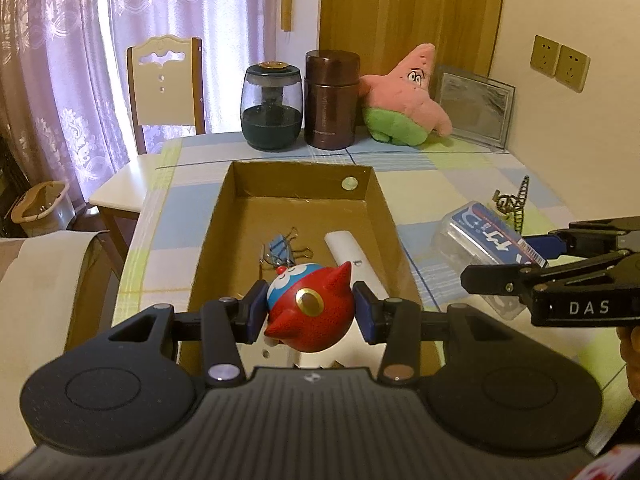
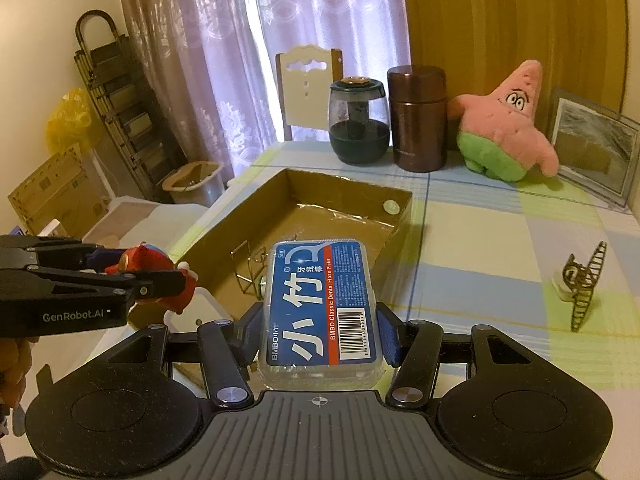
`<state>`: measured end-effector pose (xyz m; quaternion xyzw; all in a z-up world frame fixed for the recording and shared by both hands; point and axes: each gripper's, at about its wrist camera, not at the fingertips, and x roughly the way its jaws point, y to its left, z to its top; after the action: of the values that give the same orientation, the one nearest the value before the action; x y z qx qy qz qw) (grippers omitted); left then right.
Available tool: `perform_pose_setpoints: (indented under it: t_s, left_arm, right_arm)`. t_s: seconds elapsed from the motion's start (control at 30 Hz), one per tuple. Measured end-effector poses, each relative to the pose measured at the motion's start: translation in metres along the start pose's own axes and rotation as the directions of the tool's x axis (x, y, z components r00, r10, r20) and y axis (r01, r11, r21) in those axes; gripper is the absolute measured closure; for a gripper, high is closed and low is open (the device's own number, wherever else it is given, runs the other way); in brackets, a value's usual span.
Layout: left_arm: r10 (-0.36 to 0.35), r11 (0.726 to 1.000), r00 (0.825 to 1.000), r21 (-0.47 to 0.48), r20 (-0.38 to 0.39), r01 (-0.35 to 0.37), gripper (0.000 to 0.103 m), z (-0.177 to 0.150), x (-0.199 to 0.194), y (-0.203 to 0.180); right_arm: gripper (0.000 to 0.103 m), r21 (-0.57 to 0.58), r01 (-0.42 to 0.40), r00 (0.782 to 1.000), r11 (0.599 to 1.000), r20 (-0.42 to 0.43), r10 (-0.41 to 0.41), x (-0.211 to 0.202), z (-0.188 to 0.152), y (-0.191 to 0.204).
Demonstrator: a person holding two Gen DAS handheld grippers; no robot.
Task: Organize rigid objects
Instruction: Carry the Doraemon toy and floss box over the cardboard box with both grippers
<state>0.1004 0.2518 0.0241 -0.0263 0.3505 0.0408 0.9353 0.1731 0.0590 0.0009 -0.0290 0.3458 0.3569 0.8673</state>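
My left gripper [image 1: 310, 312] is shut on a red and blue round toy figure [image 1: 310, 306], held above the near end of an open cardboard box [image 1: 216, 232]. Blue binder clips [image 1: 282, 248] and a white oblong case [image 1: 352, 258] lie inside the box. My right gripper [image 2: 318, 334] is shut on a clear floss-pick box with a blue label [image 2: 320, 308], held above the box's near right corner. From the right wrist view the left gripper [image 2: 176, 280] with the toy [image 2: 160, 268] shows at the left. The floss-pick box [image 1: 486, 236] and right gripper [image 1: 520, 256] show at the right of the left wrist view.
At the table's far edge stand a dark glass jar [image 1: 272, 106], a brown flask [image 1: 331, 100], a pink star plush [image 1: 404, 96] and a picture frame [image 1: 474, 106]. A small metal ladder ornament [image 2: 582, 284] sits on the checked cloth [image 2: 480, 240] at right. A chair [image 1: 164, 84] stands behind the table.
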Motion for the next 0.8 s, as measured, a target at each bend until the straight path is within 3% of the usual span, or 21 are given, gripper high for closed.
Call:
perform_pose_setpoints:
  t_s: [0.8]
  left_arm:
    - [-0.019, 0.998, 1.0, 0.065, -0.011, 0.02, 0.063, 0.064, 0.072, 0.042]
  right_arm:
    - [0.049, 0.022, -0.001, 0.999, 1.0, -0.05, 0.002, 0.087, 0.068, -0.024]
